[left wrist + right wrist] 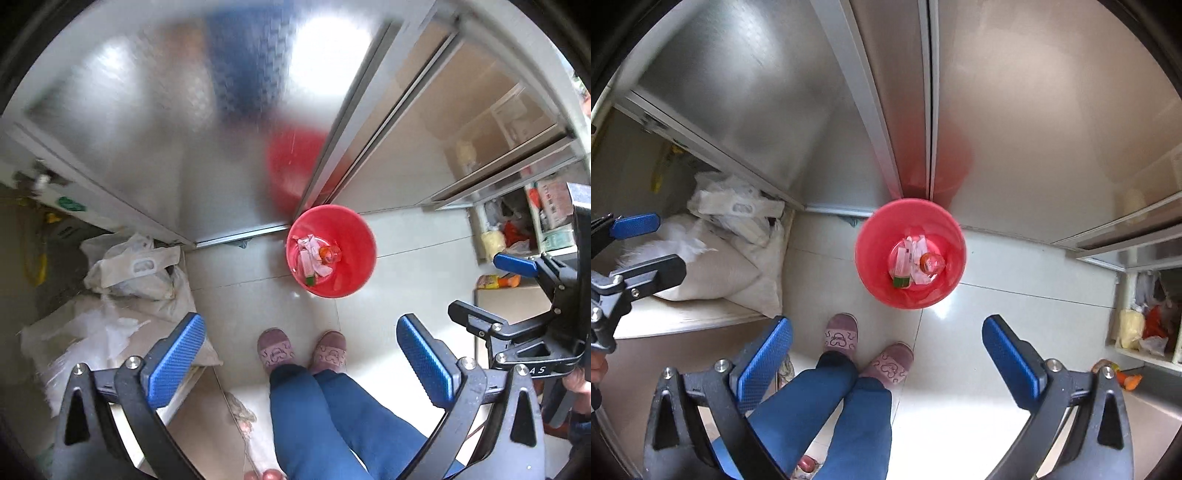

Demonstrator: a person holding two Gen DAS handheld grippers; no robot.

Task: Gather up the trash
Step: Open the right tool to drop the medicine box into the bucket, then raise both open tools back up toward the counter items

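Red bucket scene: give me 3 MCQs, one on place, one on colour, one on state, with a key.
1. Where does the red bucket stand?
A. on the floor by the metal doors
B. on a shelf
C. on the white sacks

2. What colour are the person's trousers?
A. black
B. blue
C. grey

3. How are the left gripper and right gripper?
A. both shut
B. both open and empty
C. one holds a wrapper

Key: 1 A, it sits on tiles at the door track; 2 B, both legs are blue; 3 B, pads stand wide apart with nothing between.
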